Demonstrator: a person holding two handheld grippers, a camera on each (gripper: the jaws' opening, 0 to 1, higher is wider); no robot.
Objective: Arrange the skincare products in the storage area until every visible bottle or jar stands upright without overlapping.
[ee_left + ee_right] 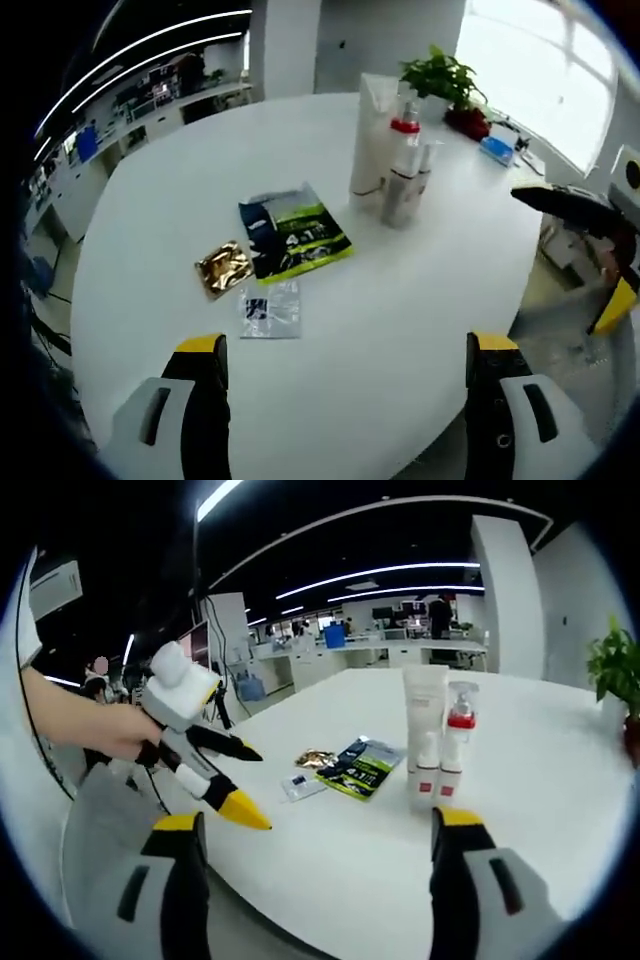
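A tall white tube (372,130), a clear spray bottle with a red collar (404,172) and a small slim tube (427,165) stand upright, close together, on the far side of the round white table (400,330). Flat on the table lie a green-black sachet (295,232), a gold sachet (222,267) and a small clear sachet (270,309). My left gripper (345,375) hovers open over the near edge, well short of them. In the right gripper view, the white tube (425,730) and spray bottle (455,742) stand ahead of my open right gripper (320,855). A hand holds the left gripper (248,780) open at the left.
A potted plant (440,72) and a blue object (497,150) sit at the table's far edge near the window. Office desks and monitors (330,640) fill the room behind. Bare tabletop lies between the sachets and the near rim.
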